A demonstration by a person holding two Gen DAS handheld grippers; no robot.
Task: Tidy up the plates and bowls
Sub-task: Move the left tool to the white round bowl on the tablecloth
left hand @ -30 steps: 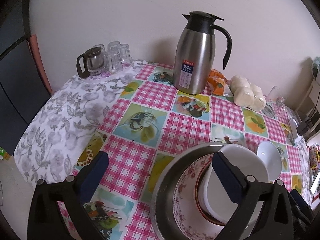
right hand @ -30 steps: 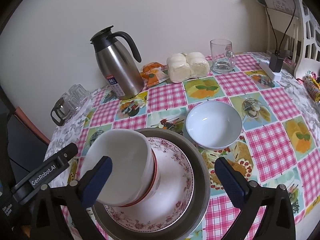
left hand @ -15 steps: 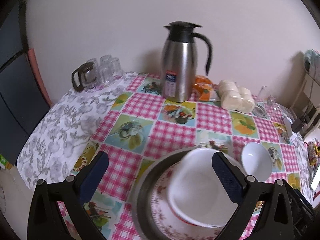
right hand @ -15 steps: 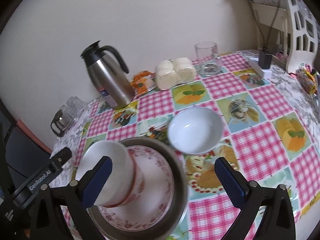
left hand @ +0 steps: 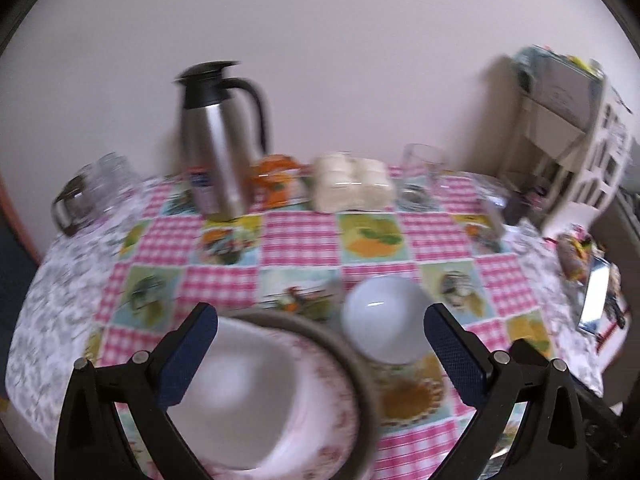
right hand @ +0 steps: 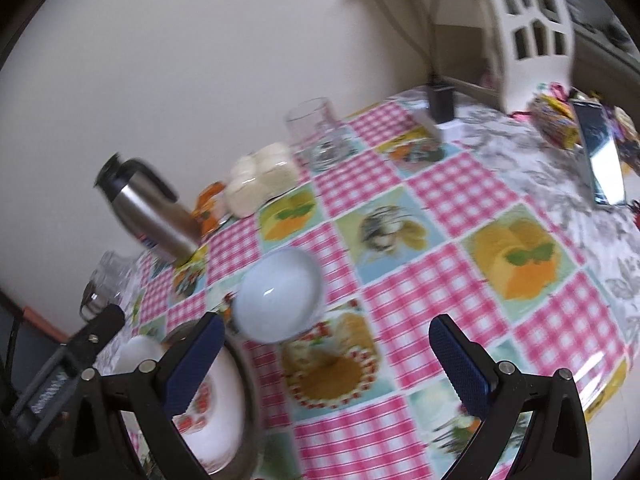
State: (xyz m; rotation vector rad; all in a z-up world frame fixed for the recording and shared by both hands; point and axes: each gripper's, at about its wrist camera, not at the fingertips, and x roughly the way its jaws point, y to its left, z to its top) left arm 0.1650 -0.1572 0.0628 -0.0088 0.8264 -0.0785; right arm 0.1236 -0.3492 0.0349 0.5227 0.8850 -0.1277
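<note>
On the table [left hand: 304,236], seen from the left wrist, a steel carafe [left hand: 214,140] with a blurred, unreadable label is standing near the wall, and the left tool [left hand: 320,344] is hovering with its blue ribbed pads spread wide over a white bowl [left hand: 236,392] sitting on a floral plate inside a round metal basin [left hand: 356,368]; a smaller white bowl [left hand: 384,320] is resting just beside the basin. From the right wrist, the right tool [right hand: 326,350] is gaping empty above the glossy checked cloth, the smaller bowl [right hand: 278,296] lying beyond its left pad.

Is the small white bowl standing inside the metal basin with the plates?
No, the small white bowl stands on the tablecloth beside the metal basin.
</note>
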